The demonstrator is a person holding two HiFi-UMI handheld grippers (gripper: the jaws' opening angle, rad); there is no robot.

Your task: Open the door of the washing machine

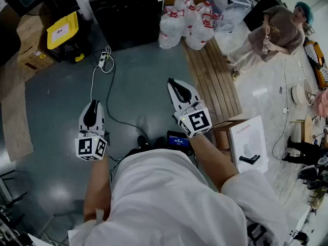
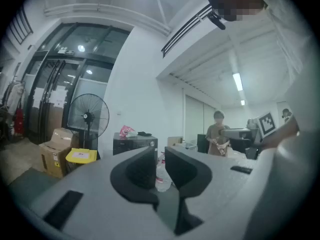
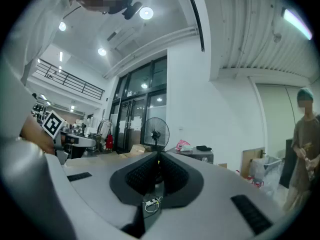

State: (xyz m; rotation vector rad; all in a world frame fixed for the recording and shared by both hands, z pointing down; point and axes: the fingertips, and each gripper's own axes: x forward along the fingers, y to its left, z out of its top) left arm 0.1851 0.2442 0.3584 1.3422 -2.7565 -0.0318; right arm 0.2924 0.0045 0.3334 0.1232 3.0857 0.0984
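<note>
The washing machine [image 1: 128, 12] is a black box standing at the far side of the grey floor, its door shut as far as I can see. It also shows past the left jaws, washing machine [image 2: 135, 144], and to the right of the right jaws, washing machine [image 3: 197, 155], with a pink item on top. My left gripper [image 1: 93, 108] is held level well short of it; the left gripper [image 2: 160, 156] has a narrow gap between its jaws and nothing in it. My right gripper [image 1: 175, 85] is held a little farther forward; the right gripper [image 3: 159, 159] has its jaws touching and holds nothing.
Several tied bags of bottles [image 1: 184, 22] stand right of the machine. A yellow-lidded box [image 1: 62, 31] sits to its left. A power strip with cable [image 1: 104, 60] lies on the floor. Wooden planks [image 1: 212, 81], a white box [image 1: 248, 142] and a person [image 1: 277, 29] are at the right. A standing fan [image 2: 89, 116] is nearby.
</note>
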